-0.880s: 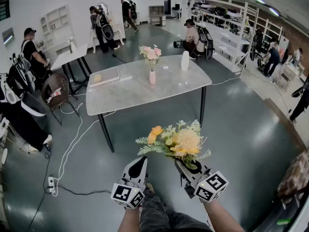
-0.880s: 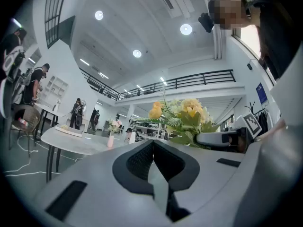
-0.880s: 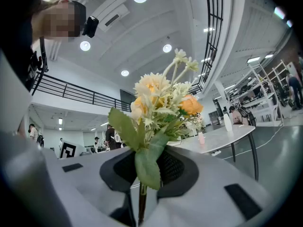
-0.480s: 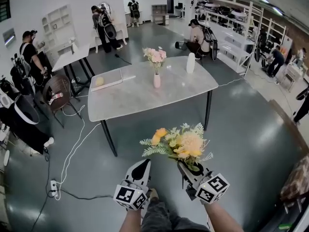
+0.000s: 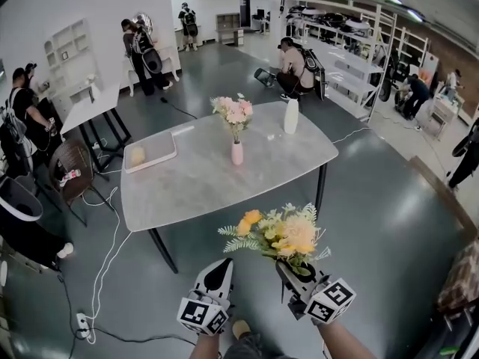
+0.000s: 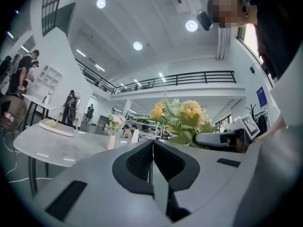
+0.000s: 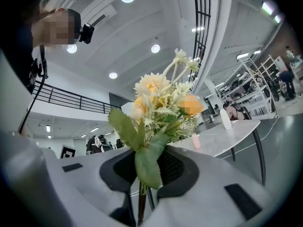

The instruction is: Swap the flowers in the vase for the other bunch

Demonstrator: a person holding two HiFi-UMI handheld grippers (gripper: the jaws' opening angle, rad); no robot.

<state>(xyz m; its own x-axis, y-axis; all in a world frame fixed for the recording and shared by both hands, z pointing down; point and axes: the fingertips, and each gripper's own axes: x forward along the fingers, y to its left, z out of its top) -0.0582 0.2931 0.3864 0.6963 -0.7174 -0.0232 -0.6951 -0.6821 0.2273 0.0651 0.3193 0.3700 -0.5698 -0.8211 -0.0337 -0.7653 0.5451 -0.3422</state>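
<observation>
A pink vase (image 5: 236, 153) with a pink bunch (image 5: 233, 111) stands mid-table on the grey table (image 5: 187, 178). The yellow-orange bunch (image 5: 281, 232) is held upright off the floor in front of the table, with my right gripper (image 5: 293, 266) shut on its stems (image 7: 142, 200). The blooms (image 7: 158, 96) rise above its jaws in the right gripper view. My left gripper (image 5: 218, 274) is beside it on the left, shut and empty, its jaws (image 6: 152, 162) pressed together. The pink bunch (image 6: 115, 123) and the yellow bunch (image 6: 182, 117) also show in the left gripper view.
A white bottle-shaped vase (image 5: 291, 116) stands at the table's far right. A flat white tray (image 5: 150, 152) lies on its left end. Cables (image 5: 105, 253) trail over the floor at left. Chairs, desks and several people stand beyond, with shelving at the right.
The table and vase have come closer and lower in the head view as I walk towards them. Both grippers keep their places and the yellow bunch stays gripped.
</observation>
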